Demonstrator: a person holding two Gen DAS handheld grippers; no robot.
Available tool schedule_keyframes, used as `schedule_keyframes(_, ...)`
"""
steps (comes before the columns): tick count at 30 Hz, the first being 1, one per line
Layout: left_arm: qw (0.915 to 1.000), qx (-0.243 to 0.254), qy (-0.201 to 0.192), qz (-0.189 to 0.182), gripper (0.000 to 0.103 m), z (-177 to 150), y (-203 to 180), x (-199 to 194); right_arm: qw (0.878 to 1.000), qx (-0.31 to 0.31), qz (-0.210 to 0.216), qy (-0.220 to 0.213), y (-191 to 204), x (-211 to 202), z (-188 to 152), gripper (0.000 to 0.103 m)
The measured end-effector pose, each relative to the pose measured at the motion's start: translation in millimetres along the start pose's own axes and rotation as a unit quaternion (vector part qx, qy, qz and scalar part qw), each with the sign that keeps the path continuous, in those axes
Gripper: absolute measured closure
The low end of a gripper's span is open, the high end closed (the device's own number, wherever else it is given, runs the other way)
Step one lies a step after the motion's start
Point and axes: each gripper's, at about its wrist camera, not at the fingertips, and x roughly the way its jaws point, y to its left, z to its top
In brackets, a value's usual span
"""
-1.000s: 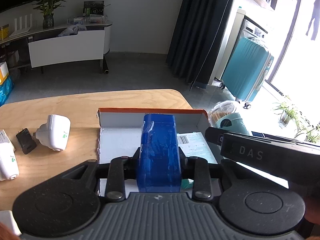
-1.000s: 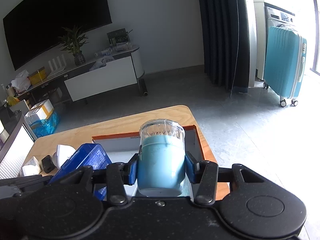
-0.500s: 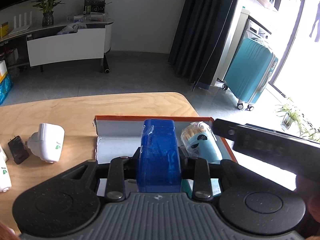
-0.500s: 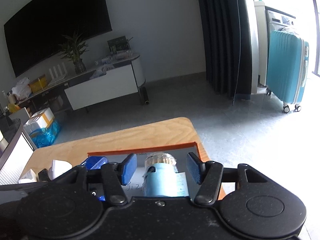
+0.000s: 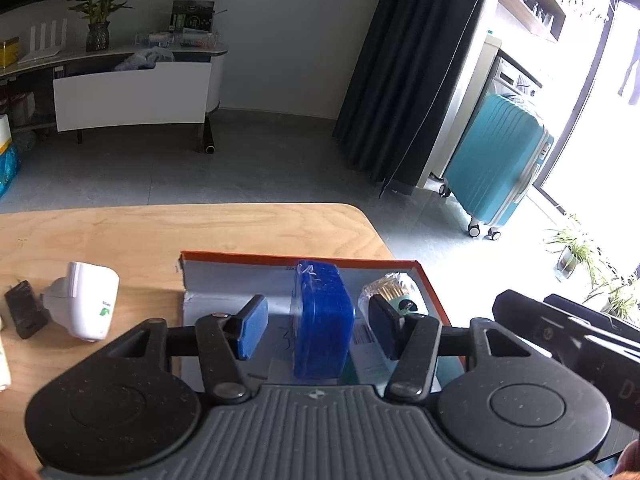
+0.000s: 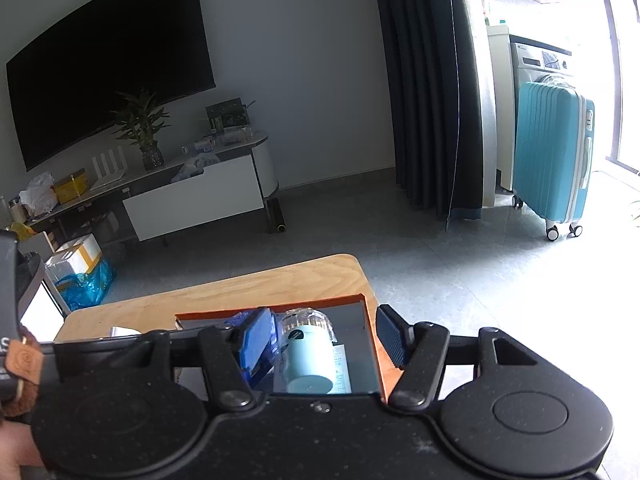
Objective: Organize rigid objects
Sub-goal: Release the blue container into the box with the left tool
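Set down side by side in the orange-rimmed box (image 5: 434, 292) for tidy storage: blue case (image 5: 323, 320) on edge, toothpick jar (image 6: 310, 354) on its side. Freshly opened around them, touching nothing: left gripper (image 5: 318, 330), right gripper (image 6: 324, 338).

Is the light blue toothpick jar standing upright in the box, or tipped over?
Tipped over: the toothpick jar lies on its side on the box floor, clear lid pointing away, beside the blue case.

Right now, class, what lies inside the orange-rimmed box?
Inside the orange-rimmed box lie a blue case and a light-blue toothpick jar on its side, with printed paper under them. The near end is hidden.
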Motion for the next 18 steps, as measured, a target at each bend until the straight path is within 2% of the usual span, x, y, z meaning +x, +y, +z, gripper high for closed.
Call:
schedule_keyframes(1,1.0000,0.001,0.002,0.005,0.045,0,2,-3,1.000,-0.001,0.001,0.001,2,-1,0,0.032)
schedule_keyframes(6,0.9994,0.002,0.008,0.035,0.025,-4,10,-22,1.000,-0.010,0.006,0.004,13,-8,-4,0.029)
schedule_keyframes(13,0.9974,0.000,0.009,0.071,0.012,-11,25,-49,0.999,-0.028,0.012,0.011,33,-17,-7,0.026)
schedule_keyframes(18,0.9965,-0.003,0.007,0.083,0.007,-18,35,-65,0.999,-0.037,0.024,0.015,50,-24,-13,0.025)
